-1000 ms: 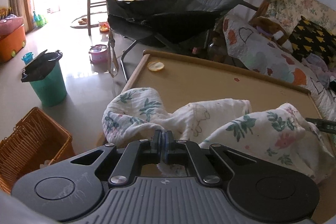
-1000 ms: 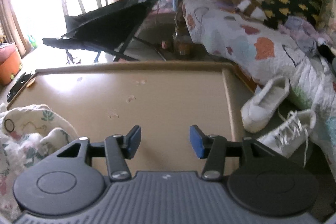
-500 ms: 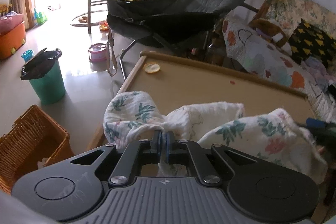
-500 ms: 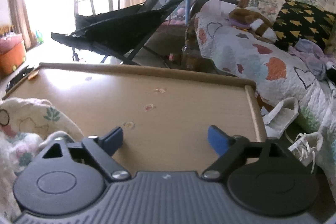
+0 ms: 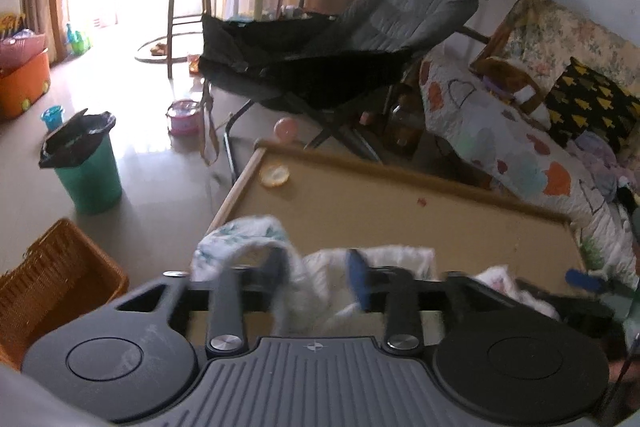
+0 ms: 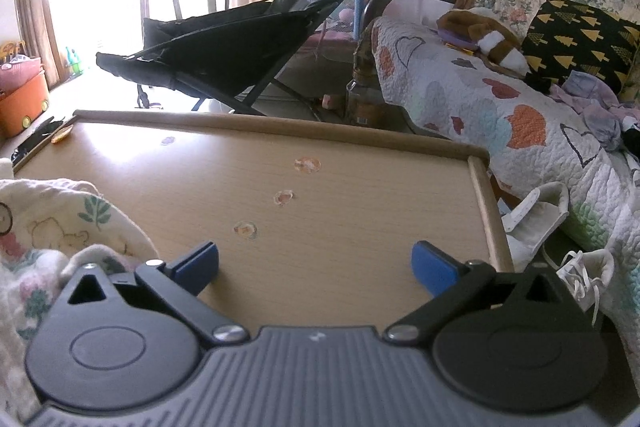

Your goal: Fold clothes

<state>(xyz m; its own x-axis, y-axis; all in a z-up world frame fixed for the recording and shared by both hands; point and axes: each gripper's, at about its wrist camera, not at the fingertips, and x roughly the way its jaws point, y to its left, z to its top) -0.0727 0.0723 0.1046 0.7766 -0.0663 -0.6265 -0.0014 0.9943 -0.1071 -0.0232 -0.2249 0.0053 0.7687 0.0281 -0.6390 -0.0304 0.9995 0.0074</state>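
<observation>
Here, the worktop [image 6: 340, 187] is a tan wood-grain board with a raised rounded rim; several small round stains mark its centre in the right wrist view. Behind it, in the upper centre of both frames, stands a dark folding recliner [image 5: 340, 39]. A sofa under a heart-patterned quilt [image 6: 480, 99] fills the right side, with a black cushion printed with yellow trees [image 6: 580, 35] at the upper right. White sneakers [image 6: 536, 215] lie on the floor between the worktop rim and the sofa. In the left wrist view, a green bin with a black liner [image 5: 86, 163] sits at the left and a wicker basket [image 5: 52, 283] at the lower left.

The left gripper [image 5: 316, 279] points down over the near left part of the worktop. Its fingers have just been opening and stand partly apart; the frame is motion-blurred, and cloth lies between them without being pressed.

The right gripper [image 6: 316, 267] points down over bare worktop. Its fingers have just been opening and stand wide apart with nothing between them.

The floral cloth [image 5: 256, 243], white with green leaves and pink flowers, lies crumpled in a heap along the near edge of the worktop, at the lower left of the right wrist view [image 6: 48, 227].
</observation>
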